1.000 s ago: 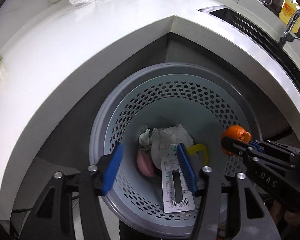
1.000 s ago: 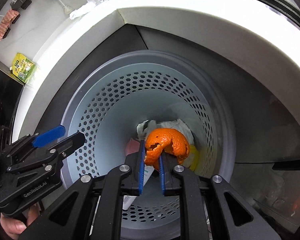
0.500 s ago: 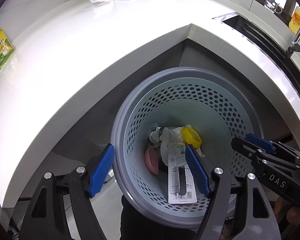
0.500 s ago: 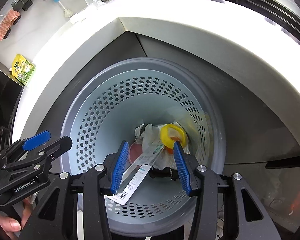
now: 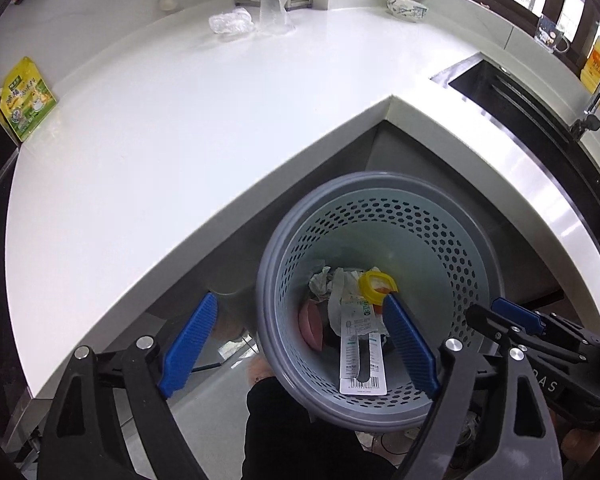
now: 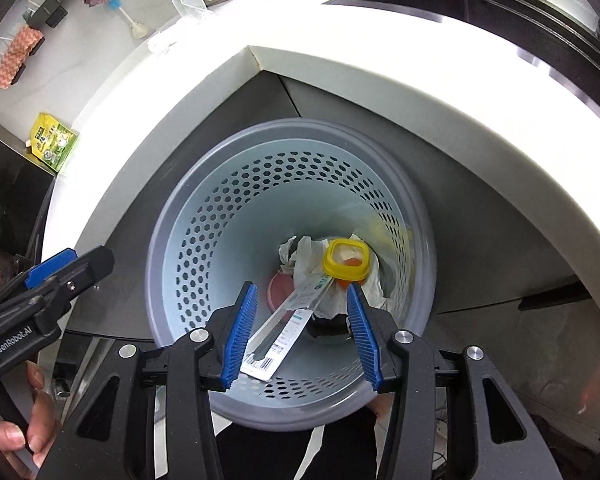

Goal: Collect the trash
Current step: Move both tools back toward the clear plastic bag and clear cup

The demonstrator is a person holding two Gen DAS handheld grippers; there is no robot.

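A grey perforated trash bin [image 5: 452, 236] [image 6: 204, 240] stands on the floor below the white counter corner. In it lie crumpled white paper [image 6: 312, 260], a yellow ring lid [image 5: 376, 282] [image 6: 346, 260], orange peel [image 6: 350, 263], a pink item [image 5: 310, 322] and a long barcode package [image 5: 362, 354] [image 6: 284, 338]. My left gripper [image 5: 300, 342] is open and empty above the bin's left rim. My right gripper [image 6: 302, 332] is open and empty over the bin mouth; it also shows in the left wrist view [image 5: 500, 316].
On the white counter [image 5: 180, 120] lie a yellow-green snack packet [image 5: 26, 100] [image 6: 54, 142], crumpled clear plastic [image 5: 230, 22], a clear cup [image 5: 276, 10] and a bowl [image 5: 406, 2]. A sink [image 5: 512, 96] with a faucet is at right.
My right gripper opened and the orange peel fell into the bin. Both grippers rose away from the bin, and the left one opened wider.
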